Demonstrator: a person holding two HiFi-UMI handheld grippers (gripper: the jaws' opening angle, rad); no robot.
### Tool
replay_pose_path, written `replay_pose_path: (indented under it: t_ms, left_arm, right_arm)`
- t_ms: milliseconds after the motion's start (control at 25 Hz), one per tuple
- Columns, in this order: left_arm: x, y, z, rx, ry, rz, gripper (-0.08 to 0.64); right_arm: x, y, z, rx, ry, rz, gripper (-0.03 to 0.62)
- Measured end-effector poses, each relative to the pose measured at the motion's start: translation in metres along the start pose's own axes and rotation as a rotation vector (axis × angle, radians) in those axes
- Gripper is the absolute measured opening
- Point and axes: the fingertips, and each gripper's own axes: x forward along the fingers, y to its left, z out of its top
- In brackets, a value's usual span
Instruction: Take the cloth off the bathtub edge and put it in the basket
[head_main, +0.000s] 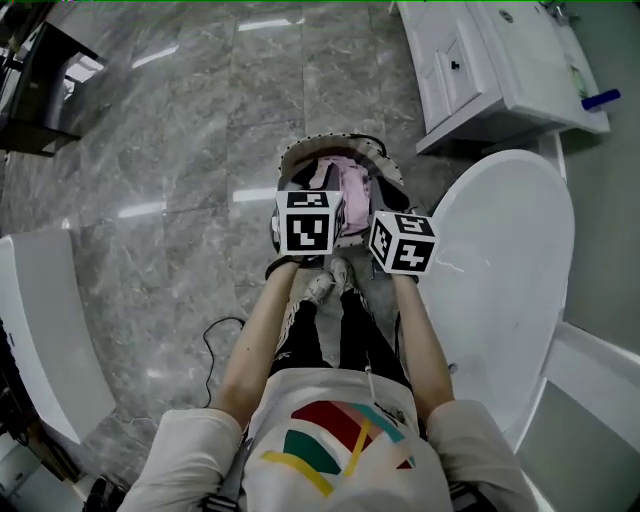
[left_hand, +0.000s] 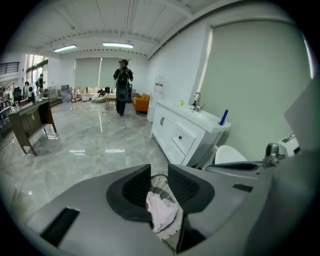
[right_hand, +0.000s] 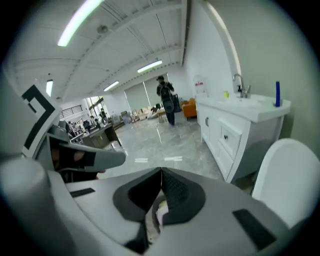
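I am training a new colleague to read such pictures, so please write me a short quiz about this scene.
1. True or false: the cloth lies in the basket.
2. Of the left gripper and the right gripper, which has its jaws shut? A. left B. right C. both
3. Fill in: the basket stands on the ____.
Key: 1 true. 2 B; the left one's jaws stand apart and grip nothing. 3 floor.
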Motion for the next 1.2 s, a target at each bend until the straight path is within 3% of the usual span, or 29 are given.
replay_pose_path:
  t_ms: [120, 240, 400, 600, 760, 1200]
  left_arm:
    - [-0.044, -0.01, 0.053, 0.033, -0.127, 0.014, 0.062]
    - [-0.085, -0.023, 0.107, 0.129, -0.255, 0.027, 0.028]
    - [-0.15, -0.04, 0.157, 0.163, -0.425, -0.001, 0.02]
    - [-0.222, -0.054, 0.18, 0.118, -0.583, -0.024, 0.018]
    - [-0.255, -0.066, 0.182, 0.15, -0.665, -0.017, 0.018]
    - [-0.251, -0.073, 0.153, 0.154, -0.601, -0.011, 0.018]
  right_arm:
    - [-0.046, 0.022, 0.073, -0.051, -0.178, 0.009, 0.012]
    - [-0.098, 0.046, 0.145, -0.118, -0.368, 0.026, 0.012]
    - [-0.166, 0.074, 0.2, -0.194, -0.547, 0.025, 0.012]
    - [-0.223, 0.091, 0.204, -0.208, -0.644, 0.036, 0.012]
    - [-0.236, 0.098, 0.189, -0.23, -0.641, 0.055, 0.012]
    - [-0.241, 0.099, 0.175, -0.216, -0.598, 0.045, 0.011]
